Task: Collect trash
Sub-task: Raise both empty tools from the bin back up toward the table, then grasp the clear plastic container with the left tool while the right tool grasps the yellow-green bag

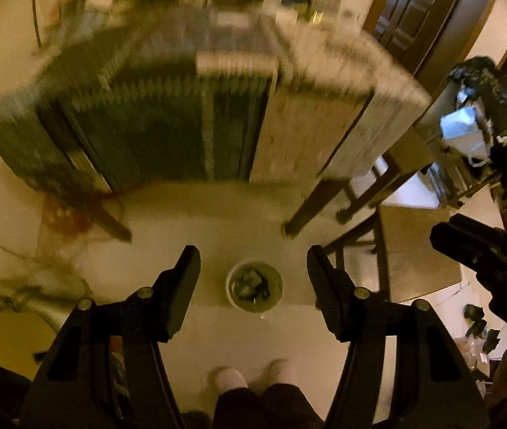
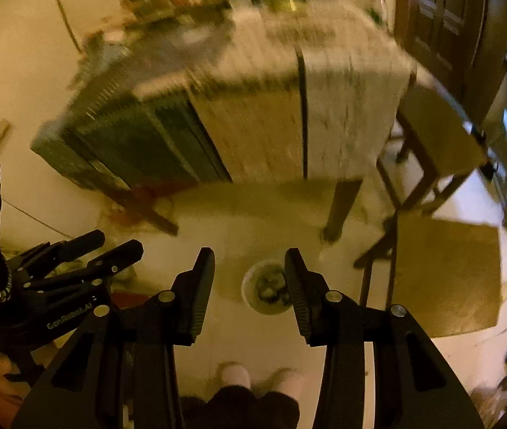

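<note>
A small round white bin (image 1: 254, 285) stands on the pale floor below me, with crumpled trash (image 1: 251, 282) inside. It also shows in the right wrist view (image 2: 266, 287). My left gripper (image 1: 253, 279) is open and empty, held high above the bin, its fingers framing it. My right gripper (image 2: 250, 279) is open and empty, also high above the bin. The right gripper shows at the right edge of the left wrist view (image 1: 486, 268). The left gripper shows at the left of the right wrist view (image 2: 85, 261).
A table (image 1: 289, 82) with a draped green and cream cloth stands beyond the bin, blurred. Wooden chairs (image 2: 443, 271) stand to the right. A rack with a black bag (image 1: 482, 114) is at far right. My feet (image 1: 250, 375) are below.
</note>
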